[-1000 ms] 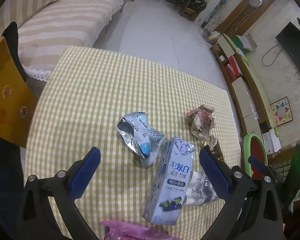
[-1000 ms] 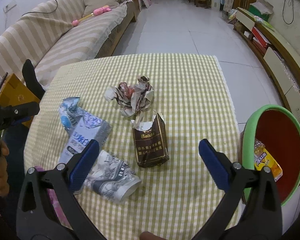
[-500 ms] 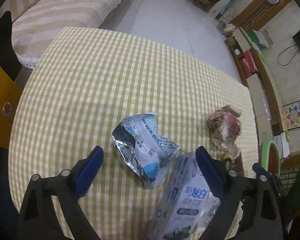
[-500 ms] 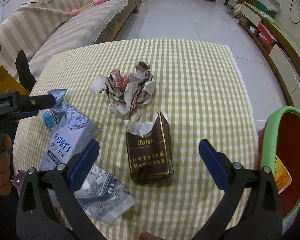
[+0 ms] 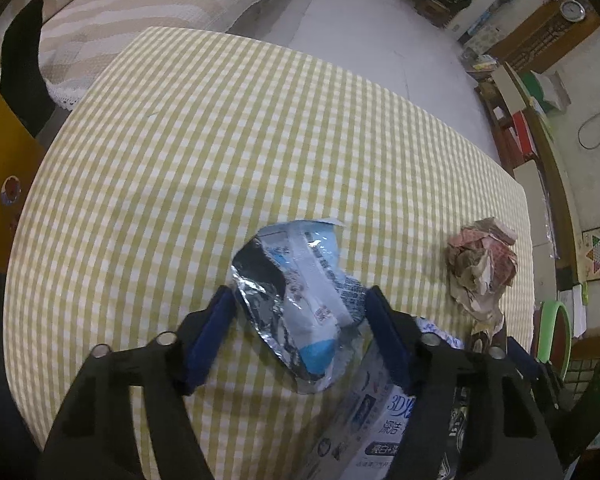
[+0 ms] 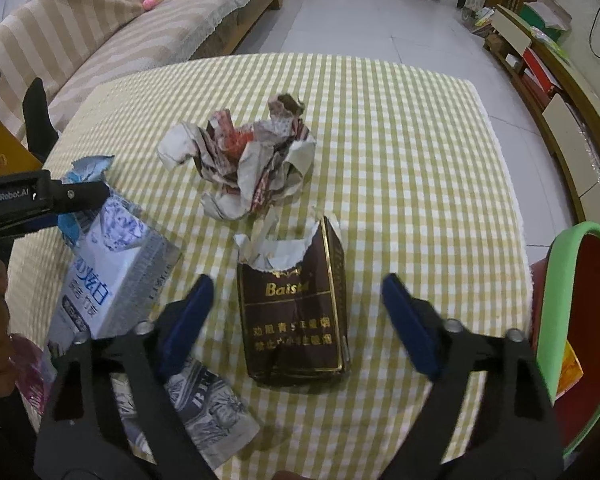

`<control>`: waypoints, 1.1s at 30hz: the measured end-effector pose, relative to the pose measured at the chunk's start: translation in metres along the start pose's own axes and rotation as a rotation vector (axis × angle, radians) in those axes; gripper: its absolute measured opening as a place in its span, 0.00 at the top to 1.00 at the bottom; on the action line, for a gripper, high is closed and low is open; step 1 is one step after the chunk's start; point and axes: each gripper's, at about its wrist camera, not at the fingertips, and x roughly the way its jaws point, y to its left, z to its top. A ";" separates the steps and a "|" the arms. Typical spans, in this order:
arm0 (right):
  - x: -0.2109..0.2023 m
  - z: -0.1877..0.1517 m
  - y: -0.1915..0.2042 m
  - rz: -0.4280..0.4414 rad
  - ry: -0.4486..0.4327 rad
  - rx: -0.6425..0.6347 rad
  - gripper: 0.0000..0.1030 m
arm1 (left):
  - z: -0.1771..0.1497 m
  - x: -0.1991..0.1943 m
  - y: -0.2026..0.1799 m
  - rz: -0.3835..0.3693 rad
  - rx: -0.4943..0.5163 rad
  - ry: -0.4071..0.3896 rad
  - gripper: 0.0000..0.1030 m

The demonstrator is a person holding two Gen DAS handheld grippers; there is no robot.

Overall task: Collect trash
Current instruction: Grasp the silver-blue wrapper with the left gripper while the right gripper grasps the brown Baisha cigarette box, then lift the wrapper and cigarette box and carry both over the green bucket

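Note:
My left gripper (image 5: 300, 312) is open with its jaws on either side of a crumpled silver-and-blue foil wrapper (image 5: 300, 300) lying on the checked tablecloth (image 5: 220, 140); the pads are near it, not clamped. My right gripper (image 6: 296, 308) is open around a torn brown cigarette pack (image 6: 296, 312). A white toothpaste box (image 6: 108, 280) lies to its left, a crumpled paper ball (image 6: 244, 164) beyond it, and a printed paper cup (image 6: 204, 404) near the front edge.
A green-rimmed red bin (image 6: 580, 320) stands off the table's right side with a yellow packet inside. A pink wrapper (image 6: 36, 376) lies at the front left. A striped sofa (image 6: 100, 40) is behind the table, a wooden chair (image 5: 0, 160) at the left.
Both grippers moved forward and down. The left jaws narrowed around the foil wrapper; the right jaws narrowed around the cigarette pack.

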 end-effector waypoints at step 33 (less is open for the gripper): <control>-0.092 -0.005 -0.009 0.072 -0.159 0.047 0.54 | -0.020 -0.111 -0.014 -0.107 0.142 -0.149 0.81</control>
